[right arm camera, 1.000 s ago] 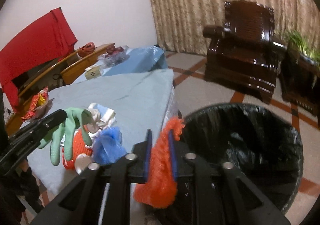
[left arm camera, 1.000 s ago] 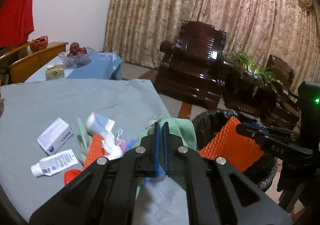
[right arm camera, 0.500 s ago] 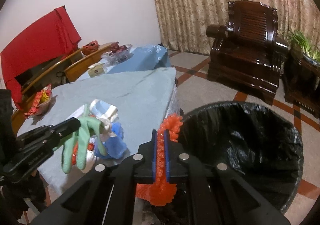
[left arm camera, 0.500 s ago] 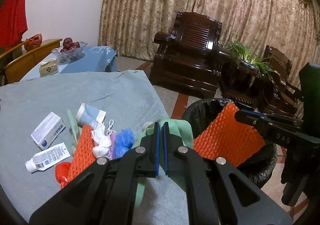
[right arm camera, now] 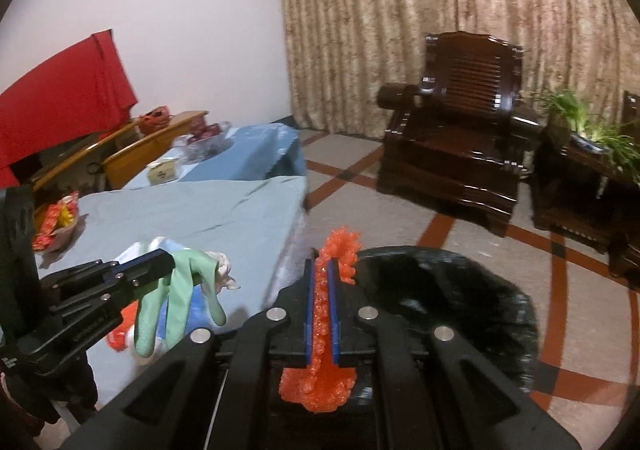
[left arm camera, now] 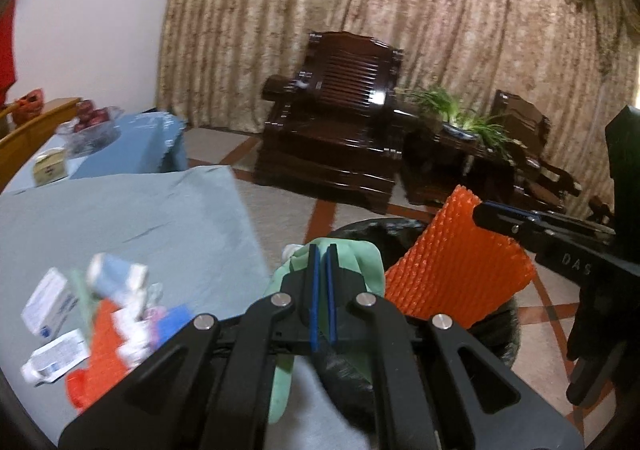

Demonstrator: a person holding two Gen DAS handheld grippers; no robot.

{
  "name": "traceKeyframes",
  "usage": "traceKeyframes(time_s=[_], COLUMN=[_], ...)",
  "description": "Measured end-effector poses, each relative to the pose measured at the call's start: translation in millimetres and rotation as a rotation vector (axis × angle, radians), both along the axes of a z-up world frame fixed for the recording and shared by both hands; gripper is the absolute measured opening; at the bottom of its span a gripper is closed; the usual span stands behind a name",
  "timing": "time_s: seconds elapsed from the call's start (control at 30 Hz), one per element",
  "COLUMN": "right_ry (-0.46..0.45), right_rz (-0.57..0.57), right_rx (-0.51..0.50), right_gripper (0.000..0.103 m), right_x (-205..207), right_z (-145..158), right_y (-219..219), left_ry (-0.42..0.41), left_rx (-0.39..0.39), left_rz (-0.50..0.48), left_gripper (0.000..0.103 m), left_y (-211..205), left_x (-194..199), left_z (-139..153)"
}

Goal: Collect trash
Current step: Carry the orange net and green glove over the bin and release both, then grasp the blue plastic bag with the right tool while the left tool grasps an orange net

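Note:
My left gripper is shut on a green rubber glove, which hangs from it at the table's edge; it also shows in the right wrist view. My right gripper is shut on an orange foam net and holds it over the near rim of the black-lined trash bin. The net and bin also show in the left wrist view. More trash lies on the blue-grey table: a white tube, a small box, another orange net, and blurred white and blue scraps.
A dark wooden armchair and a plant stand stand beyond the bin on the tiled floor. A second blue-covered table holds a fruit bowl and a small box. Snack wrappers lie at the table's far left.
Both grippers have moved toward the bin with their loads. The glove has lifted off the table pile and now hangs at the table's edge; the orange net sits nearer the bin.

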State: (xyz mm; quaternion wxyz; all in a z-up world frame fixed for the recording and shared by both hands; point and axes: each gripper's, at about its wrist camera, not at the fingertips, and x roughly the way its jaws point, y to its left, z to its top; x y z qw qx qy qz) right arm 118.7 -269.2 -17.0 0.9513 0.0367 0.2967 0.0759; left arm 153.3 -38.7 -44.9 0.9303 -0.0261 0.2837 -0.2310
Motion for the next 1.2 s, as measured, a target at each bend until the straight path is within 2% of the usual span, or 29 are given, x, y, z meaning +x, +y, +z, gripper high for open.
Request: traceKeyframes(time_s=[0.3,0.33,0.37,0.43,0.47,0.53,0.57,0.63,0.67,0.73,0.8,0.93,1.2], right_ry=[0.051,0.06,0.066,0.074,0.073,0.068,0.064,0.048,0.037,0.013,-0.017,-0.049,-0.07], right_rz=[-0.127,-0.138,-0.153,-0.167,-0.175,-0.181,-0.183,-0.186,-0.181,-0.173,-0.15,-0.092,0.028], right_rx=[-0.019,-0.021,-0.022,-0.014,-0.012,-0.011,-0.009,-0.009,-0.01,-0.012,-0.005,0.002,0.031], right_gripper=[0.008,0.008,0.008,0.016,0.019,0.033,0.038,0.061,0.066,0.087,0.095,0.097,0.097], right_x=[-2,-3,-4,-7,-9,-12,-13,-16,-16,-18,-19,-17,-8], right_z=[-19,-22,-25,-28,-29,-29,-29,-28,-26,-24,-20,-18,-24], right_y=[-56,-60,-66,-72,-74,-75,-75,-71,-67,-59,-45,-11,67], left_ry=[0.052,0.052,0.054,0.058,0.061,0.065,0.063,0.047,0.04,0.02,0.004,-0.024,-0.032], left_rx=[-0.017,-0.018,-0.016,-0.02,-0.018,-0.004,0.001,0.013,0.018,0.037,0.053,0.079,0.139], left_rz=[-0.146,-0.156,-0.162,-0.162,-0.159,-0.145,-0.133,-0.097,-0.085,-0.041,0.014,0.117,0.336], left_gripper=[0.006,0.009,0.025,0.045,0.045,0.046,0.05,0.058,0.064,0.071,0.077,0.085,0.086], left_y=[-76,-80,-84,-87,-85,-81,-76,-59,-55,-37,-15,31,130], left_x=[20,21,22,23,23,22,22,19,18,13,5,-7,-38], left_z=[-21,-23,-25,-29,-31,-33,-33,-30,-28,-24,-19,-11,-5])
